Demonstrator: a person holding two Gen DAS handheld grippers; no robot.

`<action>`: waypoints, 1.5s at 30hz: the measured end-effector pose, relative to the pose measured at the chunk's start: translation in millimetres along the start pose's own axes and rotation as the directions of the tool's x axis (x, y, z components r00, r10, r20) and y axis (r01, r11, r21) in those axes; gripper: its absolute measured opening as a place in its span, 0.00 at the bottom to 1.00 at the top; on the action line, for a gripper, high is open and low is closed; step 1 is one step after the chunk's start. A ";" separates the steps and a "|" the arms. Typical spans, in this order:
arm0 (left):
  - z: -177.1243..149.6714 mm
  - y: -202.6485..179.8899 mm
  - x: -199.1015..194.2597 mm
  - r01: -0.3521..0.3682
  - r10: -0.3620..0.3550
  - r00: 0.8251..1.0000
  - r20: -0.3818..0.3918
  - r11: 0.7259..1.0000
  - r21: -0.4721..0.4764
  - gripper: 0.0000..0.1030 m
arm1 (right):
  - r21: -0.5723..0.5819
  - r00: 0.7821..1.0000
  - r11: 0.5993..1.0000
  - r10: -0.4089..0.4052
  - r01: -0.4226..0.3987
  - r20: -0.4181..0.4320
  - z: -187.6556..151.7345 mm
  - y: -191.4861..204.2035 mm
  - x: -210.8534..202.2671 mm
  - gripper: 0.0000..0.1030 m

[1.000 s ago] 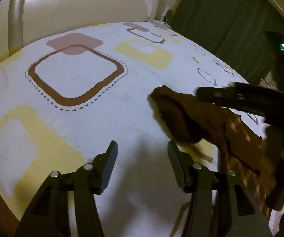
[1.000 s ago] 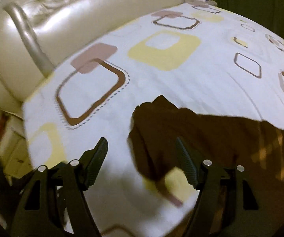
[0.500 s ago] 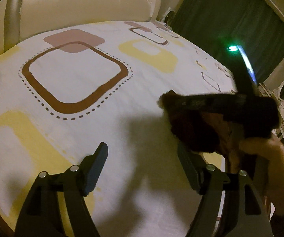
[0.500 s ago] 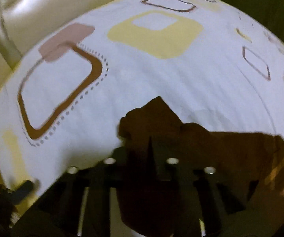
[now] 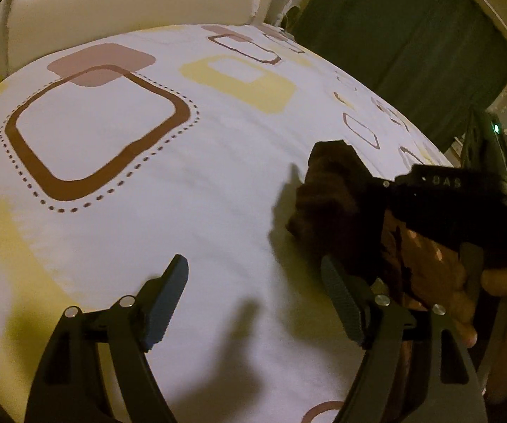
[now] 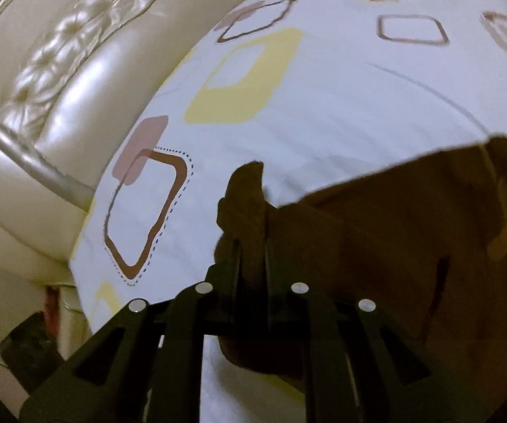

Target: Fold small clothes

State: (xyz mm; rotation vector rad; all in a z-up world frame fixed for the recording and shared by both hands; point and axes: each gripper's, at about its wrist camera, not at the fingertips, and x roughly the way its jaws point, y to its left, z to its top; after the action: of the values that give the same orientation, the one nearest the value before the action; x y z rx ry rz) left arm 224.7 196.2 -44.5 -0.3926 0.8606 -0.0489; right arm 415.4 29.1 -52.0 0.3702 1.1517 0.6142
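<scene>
A small brown garment (image 6: 412, 246) is pinched at one corner by the right claw (image 6: 251, 246), jaws closed on the cloth; a tuft sticks out past the tips at 12 o'clock. The rest of the garment trails off toward 3 o'clock, partly lifted, partly on the bed sheet (image 6: 341, 98). Long axis is judged to run approx. left-right across the bed. In the left wrist view the left claw (image 5: 253, 303) is seen wide open, nothing gripped, hovering over bare sheet. The garment lies at its 2 o'clock, just beside its right finger. The free end is hidden, so which claw is nearer to it can't be told.
</scene>
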 end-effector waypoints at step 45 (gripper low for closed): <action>0.1 -58.0 4.9 0.017 -0.013 0.999 -0.037 0.994 0.109 0.75 | 0.136 0.952 0.991 -0.032 -0.010 0.303 2.5 -123.1 -212.8 0.04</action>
State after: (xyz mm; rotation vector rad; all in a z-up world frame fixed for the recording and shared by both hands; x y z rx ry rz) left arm 234.7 141.5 -27.3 -0.2962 0.8866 -0.1174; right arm 392.0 -199.8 34.7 0.5550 0.8994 0.4503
